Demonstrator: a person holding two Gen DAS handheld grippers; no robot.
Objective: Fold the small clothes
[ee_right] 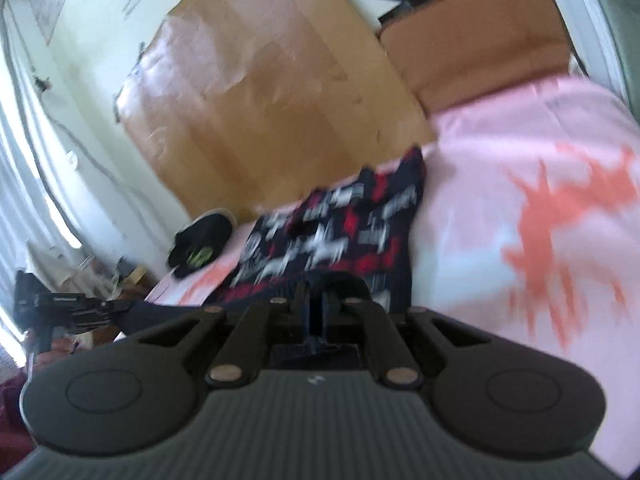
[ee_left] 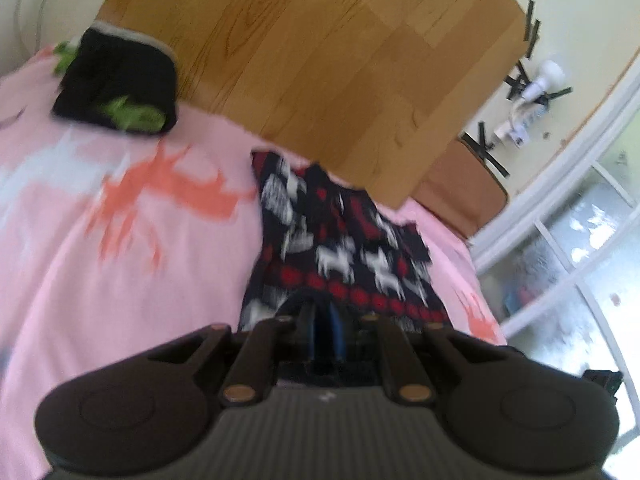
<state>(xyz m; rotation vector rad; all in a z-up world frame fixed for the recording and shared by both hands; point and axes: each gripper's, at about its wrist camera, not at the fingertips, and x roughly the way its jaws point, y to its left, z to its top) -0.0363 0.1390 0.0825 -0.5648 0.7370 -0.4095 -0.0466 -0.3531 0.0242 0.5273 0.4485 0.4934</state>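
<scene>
Sweater, small dark knit with red-and-white pattern (ee_left: pixel 340 248), lay on pink blanket (ee_left: pixel 120 260) | left gripper (ee_left: pixel 325 322) and right gripper (ee_right: pixel 318 300) both pinched shut on near hem | step: first fold | next: carry hem evenly toward far edge.

No readable text anywhere — both views are smeared with motion blur. The dark device (ee_right: pixel 60 308) at the left edge of the right wrist view carries a pale strip of lettering, but it's too small and soft to make out. The white packet (ee_left: pixel 516 128) on the floor in the left wrist view shows a dark printed patch — illegible too. No numbers, no brands, no signs to call.
</scene>
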